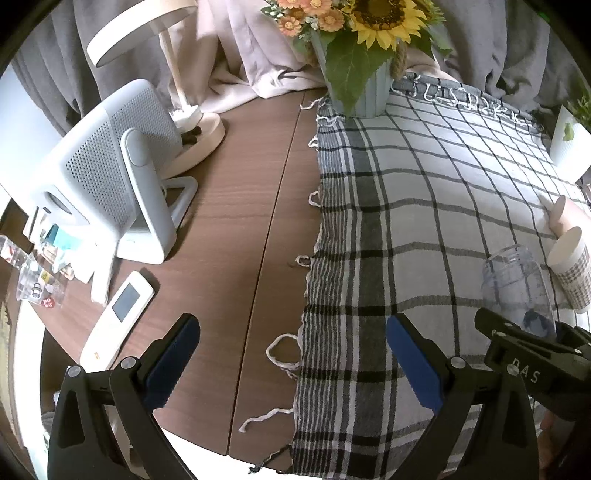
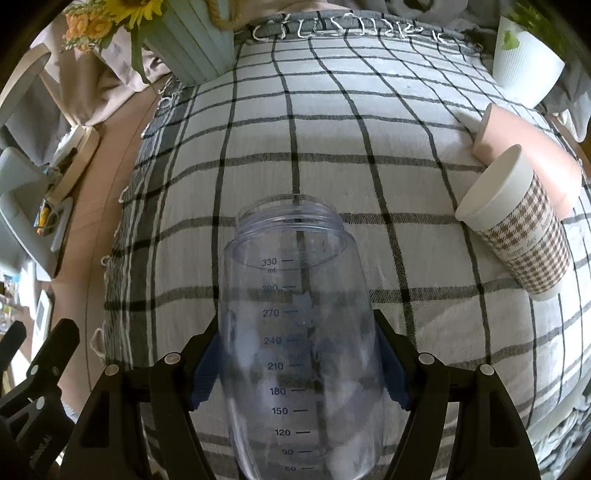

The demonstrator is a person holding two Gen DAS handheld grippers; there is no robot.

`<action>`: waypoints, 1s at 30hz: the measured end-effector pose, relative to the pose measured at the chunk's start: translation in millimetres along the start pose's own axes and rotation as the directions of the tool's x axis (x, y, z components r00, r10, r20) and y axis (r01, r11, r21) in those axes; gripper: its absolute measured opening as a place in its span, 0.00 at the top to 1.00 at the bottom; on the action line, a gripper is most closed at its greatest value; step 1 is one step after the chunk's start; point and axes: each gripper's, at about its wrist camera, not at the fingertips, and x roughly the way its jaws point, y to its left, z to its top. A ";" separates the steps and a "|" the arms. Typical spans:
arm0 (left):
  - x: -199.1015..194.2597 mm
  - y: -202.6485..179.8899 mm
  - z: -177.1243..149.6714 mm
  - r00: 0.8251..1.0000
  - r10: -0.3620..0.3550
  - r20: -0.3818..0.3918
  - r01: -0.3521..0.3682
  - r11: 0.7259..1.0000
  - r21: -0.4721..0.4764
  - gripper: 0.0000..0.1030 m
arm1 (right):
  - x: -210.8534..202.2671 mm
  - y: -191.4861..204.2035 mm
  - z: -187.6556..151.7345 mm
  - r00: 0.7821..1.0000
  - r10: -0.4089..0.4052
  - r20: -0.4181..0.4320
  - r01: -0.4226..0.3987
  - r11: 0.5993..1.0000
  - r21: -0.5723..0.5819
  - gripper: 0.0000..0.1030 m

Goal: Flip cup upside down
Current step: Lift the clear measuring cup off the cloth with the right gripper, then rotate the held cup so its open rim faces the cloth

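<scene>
Two blue pads of the right gripper [image 2: 301,363] are squeezing the clear cup [image 2: 299,332] around its middle, above the checked cloth [image 2: 369,147]. The left gripper [image 1: 291,363] is waiting with its jaws spread wide, holding nothing. Smooth plastic could be slipping during the turn, or bumping the paper cup [image 2: 517,225] nearby.

Cup [image 2: 299,332]: clear plastic, dark printed volume scale.
Tablecloth [image 1: 424,221]: white with black and grey check, white fringe.
Paper cup [image 2: 517,229]: white rim, brown-and-white houndstooth.
Plain cup [image 2: 517,136]: pale pink.
Table [image 1: 236,221]: brown wood grain.
Vase [image 1: 369,96]: pale blue-green, ribbed.
Flowers [image 1: 369,18]: yellow sunflower, orange daisies, green leaves.
Gripper pads [image 1: 413,362]: blue on black fingers.
Fan [image 1: 110,166]: white, perforated.
</scene>
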 end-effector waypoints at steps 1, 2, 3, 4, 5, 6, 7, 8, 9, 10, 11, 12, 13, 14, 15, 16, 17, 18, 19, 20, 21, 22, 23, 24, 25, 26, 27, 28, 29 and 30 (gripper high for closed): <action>-0.4 0.1 -0.6 1.000 -0.002 0.001 0.002 1.000 -0.001 0.00 | -0.4 -0.3 -0.2 1.000 0.000 -0.003 0.000 1.000 0.001 0.29; -1.0 0.2 -1.5 1.000 0.001 0.004 -0.001 1.000 -0.003 0.00 | -1.0 -1.4 -1.3 1.000 0.001 -0.006 -0.001 1.000 0.000 0.29; -1.2 -0.4 -2.1 1.000 0.004 0.005 -0.004 1.000 0.001 0.00 | -1.4 -1.1 -1.8 1.000 0.000 -0.002 0.000 1.000 -0.004 0.29; -1.0 -1.2 -2.6 1.000 0.003 0.003 -0.003 1.000 0.005 0.00 | -1.0 0.2 -1.3 1.000 -0.003 0.000 0.003 1.000 -0.007 0.29; -1.1 -2.2 -3.2 1.000 0.000 0.001 0.000 1.000 0.008 0.00 | -1.2 1.0 -1.1 1.000 -0.007 0.001 0.007 1.000 -0.014 0.29; -1.7 -2.8 -3.7 1.000 0.001 0.002 -0.001 1.000 0.009 0.00 | -1.1 1.1 -0.9 1.000 -0.009 0.001 0.009 1.000 -0.018 0.29; -2.1 -3.2 -4.1 1.000 0.001 0.003 -0.001 1.000 0.011 0.00 | -1.6 0.9 -1.2 1.000 -0.010 0.003 0.010 1.000 -0.022 0.29; -2.6 -3.7 -4.4 1.000 -0.001 0.005 0.001 1.000 0.015 0.00 | -0.9 2.2 -0.8 1.000 -0.011 0.005 0.012 1.000 -0.024 0.29; -3.3 -4.1 -4.6 1.000 0.000 0.006 0.000 1.000 0.015 0.00 | -0.7 2.7 -0.8 1.000 -0.011 0.005 0.011 1.000 -0.024 0.29; -3.8 -4.1 -4.7 1.000 0.001 0.008 -0.001 1.000 0.016 0.00 | -0.5 2.8 -0.8 1.000 -0.010 0.005 0.010 1.000 -0.023 0.29; -4.5 -4.4 -4.8 1.000 -0.001 0.010 0.000 1.000 0.017 0.00 | -0.3 2.3 -0.5 1.000 -0.008 0.005 0.008 1.000 -0.023 0.29; -5.3 -4.6 -4.9 1.000 -0.001 0.013 0.001 1.000 0.017 0.00 | -0.4 2.3 -0.4 1.000 -0.007 0.003 0.007 1.000 -0.026 0.29; -6.0 -4.9 -5.1 1.000 0.001 0.015 -0.001 1.000 0.017 0.00 | -0.3 2.0 -0.2 1.000 -0.008 0.001 0.008 1.000 -0.026 0.29; -7.0 -5.0 -5.2 1.000 0.004 0.017 -0.004 1.000 0.016 0.00 | -0.5 1.8 0.1 1.000 -0.005 -0.002 0.004 1.000 -0.028 0.29; -8.1 -4.9 -5.4 1.000 0.007 0.018 -0.008 1.000 0.022 0.00 | -0.6 1.4 0.4 1.000 -0.002 -0.005 0.002 1.000 -0.029 0.29; -9.1 -4.7 -5.5 1.000 0.008 0.019 -0.009 1.000 0.020 0.00 | -1.2 0.8 0.6 1.000 0.003 -0.007 -0.003 1.000 -0.030 0.29; -10.7 -4.5 -5.6 1.000 0.010 0.022 -0.010 1.000 0.016 0.00 | -2.4 0.2 0.7 1.000 0.009 -0.005 -0.009 1.000 -0.030 0.27; -12.9 -4.2 -6.0 1.000 0.011 0.028 -0.011 1.000 0.012 0.00 | -5.2 -0.6 0.8 1.000 0.013 0.004 -0.012 1.000 -0.029 0.25; -15.2 -3.9 -6.3 0.999 0.009 0.034 -0.009 1.000 0.008 0.00 | -8.0 -2.4 0.7 1.000 0.013 0.014 -0.012 0.999 -0.032 0.21; -18.2 -3.5 -6.7 0.999 0.003 0.041 -0.003 1.000 0.002 0.00 | -11.8 -3.2 0.7 1.000 0.011 0.024 -0.011 0.999 -0.032 0.21; -22.4 -3.3 -7.2 0.999 -0.002 0.050 0.002 1.000 -0.007 0.00 | -18.5 -4.7 0.8 0.999 0.011 0.042 -0.009 0.999 -0.032 0.21; -25.9 -3.3 -7.7 0.998 -0.005 0.058 0.006 1.000 -0.013 0.00 | -23.4 -5.7 0.4 0.998 0.012 0.054 -0.010 0.999 -0.034 0.21; -30.0 -4.1 -8.1 0.998 -0.009 0.066 0.010 1.000 -0.018 0.00 | -31.3 -6.8 0.0 0.997 0.012 0.073 -0.009 0.999 -0.040 0.21; -34.4 -5.6 -8.4 0.997 -0.011 0.076 0.012 1.000 -0.020 0.00 | -41.2 -8.4 -0.1 0.995 0.009 0.096 -0.005 0.999 -0.046 0.21; -38.0 -7.3 -8.8 0.996 -0.011 0.083 0.013 1.000 -0.021 0.00 | -47.9 -9.1 0.1 0.994 0.008 0.112 -0.002 0.999 -0.049 0.21; -42.4 -9.9 -9.5 0.996 -0.012 0.092 0.014 1.000 -0.022 0.00 | -57.9 -10.9 -0.5 0.991 0.004 0.137 0.004 0.998 -0.055 0.21; -47.3 -13.5 -10.2 0.995 -0.020 0.102 0.022 1.000 -0.022 0.00 | -68.9 -13.4 -1.6 0.987 0.003 0.164 0.007 0.998 -0.062 0.21; -50.6 -16.5 -10.8 0.994 -0.027 0.107 0.029 0.999 -0.022 0.00 | -77.1 -15.2 -1.7 0.983 0.007 0.182 0.005 0.998 -0.067 0.21; -54.3 -20.1 -11.8 0.993 -0.032 0.110 0.035 0.999 -0.025 0.00 | -84.1 -17.8 -2.5 0.981 0.009 0.196 0.005 0.997 -0.071 0.21; -57.6 -23.8 -13.1 0.993 -0.040 0.109 0.043 0.999 -0.032 0.00 | -91.6 -21.6 -3.5 0.978 0.011 0.209 0.005 0.997 -0.076 0.21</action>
